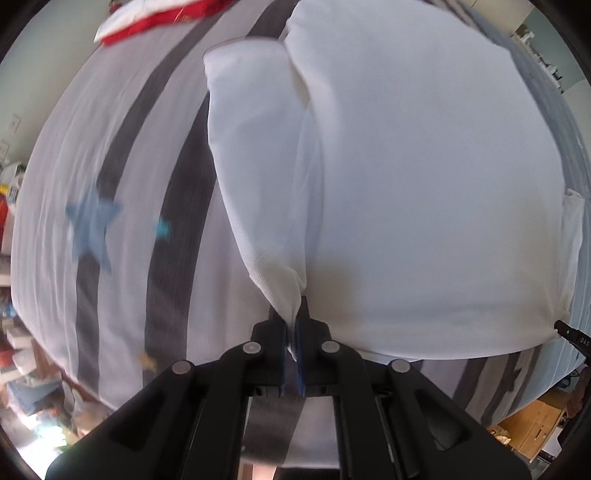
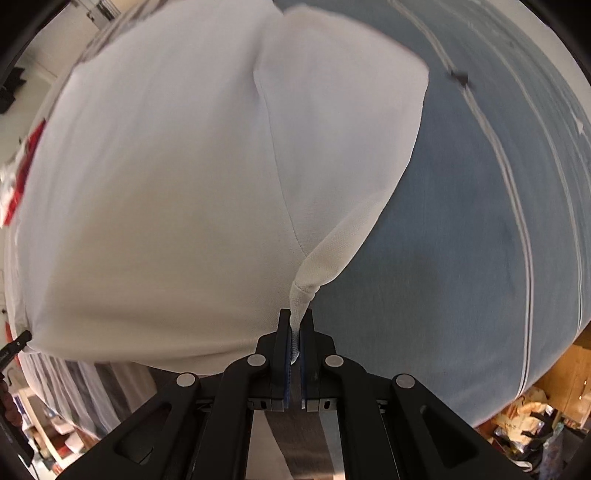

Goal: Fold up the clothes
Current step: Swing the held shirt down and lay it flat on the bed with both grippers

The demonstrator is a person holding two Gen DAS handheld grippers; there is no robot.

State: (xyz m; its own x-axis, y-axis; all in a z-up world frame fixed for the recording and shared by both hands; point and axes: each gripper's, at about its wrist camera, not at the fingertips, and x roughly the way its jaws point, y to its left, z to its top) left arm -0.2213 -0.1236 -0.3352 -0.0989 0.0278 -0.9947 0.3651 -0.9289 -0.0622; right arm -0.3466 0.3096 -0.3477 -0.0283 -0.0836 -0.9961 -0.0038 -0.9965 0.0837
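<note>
A white T-shirt [image 1: 424, 177] lies spread on the bed, seen from above in both wrist views. My left gripper [image 1: 294, 325] is shut on a pinched corner of the shirt at its near left side, where a sleeve [image 1: 251, 155] stretches away from the pinch. My right gripper [image 2: 295, 332] is shut on the near right corner of the same white T-shirt [image 2: 166, 177], with the other sleeve [image 2: 343, 147] folded beside it. The right gripper's tip [image 1: 570, 332] shows at the right edge of the left wrist view, and the left gripper's tip [image 2: 16, 341] at the left edge of the right wrist view.
The bed cover [image 1: 74, 155] is white with dark stripes and blue stars on the left, and blue-grey [image 2: 480, 203] with pale lines on the right. A red and white garment [image 1: 155, 18] lies at the far end. Cluttered floor and wooden furniture [image 1: 532, 421] surround the bed.
</note>
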